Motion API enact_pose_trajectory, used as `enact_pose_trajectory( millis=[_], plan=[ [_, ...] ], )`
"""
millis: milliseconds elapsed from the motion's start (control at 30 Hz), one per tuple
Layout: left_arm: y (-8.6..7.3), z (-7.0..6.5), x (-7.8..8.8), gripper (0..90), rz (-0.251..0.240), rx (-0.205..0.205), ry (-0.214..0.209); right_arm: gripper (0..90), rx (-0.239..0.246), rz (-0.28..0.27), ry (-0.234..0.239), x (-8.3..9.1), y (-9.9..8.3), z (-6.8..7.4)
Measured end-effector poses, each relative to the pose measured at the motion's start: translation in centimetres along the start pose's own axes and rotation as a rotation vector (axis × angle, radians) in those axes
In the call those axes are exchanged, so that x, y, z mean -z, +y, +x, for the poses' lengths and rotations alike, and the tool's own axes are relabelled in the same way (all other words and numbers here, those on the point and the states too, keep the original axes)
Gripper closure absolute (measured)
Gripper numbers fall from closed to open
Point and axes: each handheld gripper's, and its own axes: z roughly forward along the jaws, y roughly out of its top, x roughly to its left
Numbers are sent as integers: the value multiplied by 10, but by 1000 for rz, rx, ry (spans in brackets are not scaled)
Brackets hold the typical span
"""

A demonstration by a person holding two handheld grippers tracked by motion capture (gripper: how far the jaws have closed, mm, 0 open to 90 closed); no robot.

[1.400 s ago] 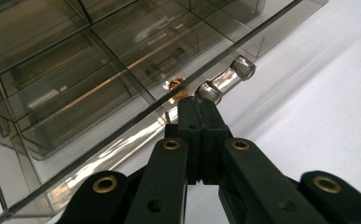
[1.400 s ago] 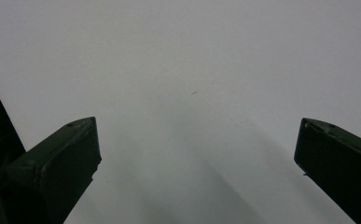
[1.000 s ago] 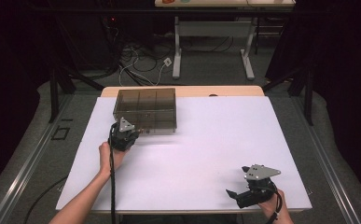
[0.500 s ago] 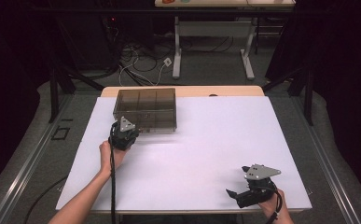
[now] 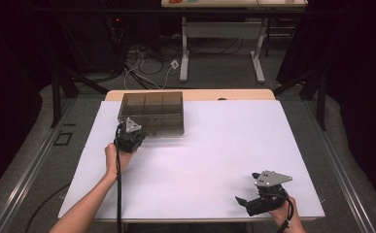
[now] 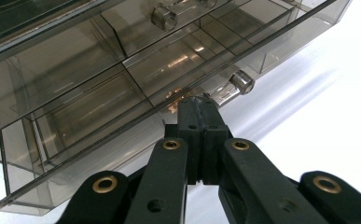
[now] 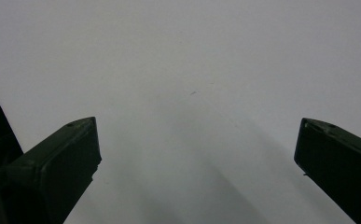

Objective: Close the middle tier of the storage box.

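My left gripper is pinched tight with its tips at the lower drawer front of the smoky plastic drawer box, a clear knob just right. Right gripper gapes wide, well apart.

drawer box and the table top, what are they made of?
Drawer box: looks like smoked clear plastic, glossy. You see the dividers through its walls, and it throws sharp highlights. Its round knobs look like clear plastic too.
Table top: matte white sheet, no glare; material unclear. A wood-coloured edge shows at the far side.
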Motion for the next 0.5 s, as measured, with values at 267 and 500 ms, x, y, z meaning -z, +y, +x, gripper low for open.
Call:
enact_pose_trajectory(
  millis=[267,500],
  plan=[
    [1,-1,-1,900,-2,0,6,0,2,-8,-1,-1,0,0],
    [5,1,-3,900,-3,2,2,0,2,-6,-2,-1,0,0]
  ],
)
